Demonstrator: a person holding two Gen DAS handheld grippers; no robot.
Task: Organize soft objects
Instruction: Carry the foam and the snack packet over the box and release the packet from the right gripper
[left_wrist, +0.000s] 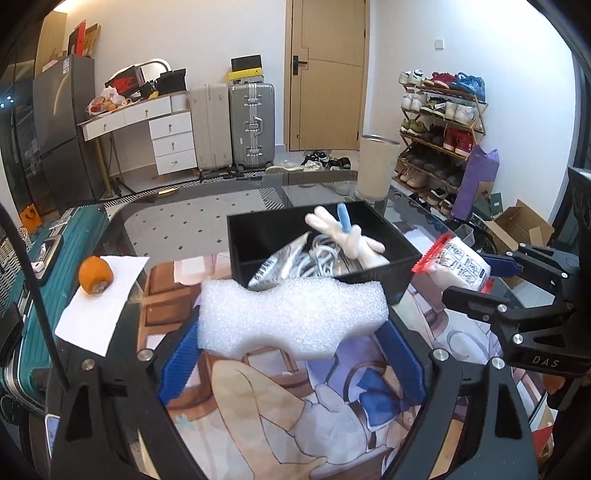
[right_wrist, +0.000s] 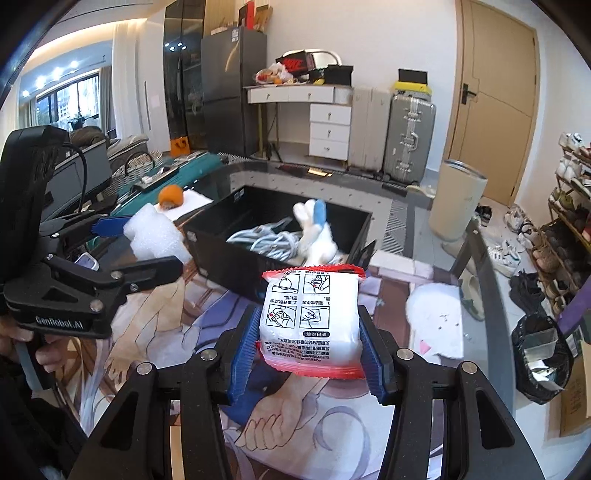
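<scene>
My left gripper (left_wrist: 291, 347) is shut on a white foam block (left_wrist: 291, 317) and holds it above the printed mat, just in front of the black box (left_wrist: 391, 280). The foam also shows in the right wrist view (right_wrist: 155, 236). My right gripper (right_wrist: 308, 354) is shut on a white packet with red edges (right_wrist: 310, 317), held above the mat to the right of the box; it also shows in the left wrist view (left_wrist: 458, 264). The black box (right_wrist: 221, 254) holds a white and blue plush toy (left_wrist: 347, 232) and a bagged coil of white cable (left_wrist: 295, 260).
An orange (left_wrist: 94, 280) lies on a white paper (left_wrist: 99, 306) at the table's left. A printed anime mat (left_wrist: 295, 406) covers the glass table. A cream bin (left_wrist: 376, 166) stands beyond the table. A white plush (right_wrist: 436, 317) lies right of the packet. A teal suitcase (left_wrist: 44, 273) is at left.
</scene>
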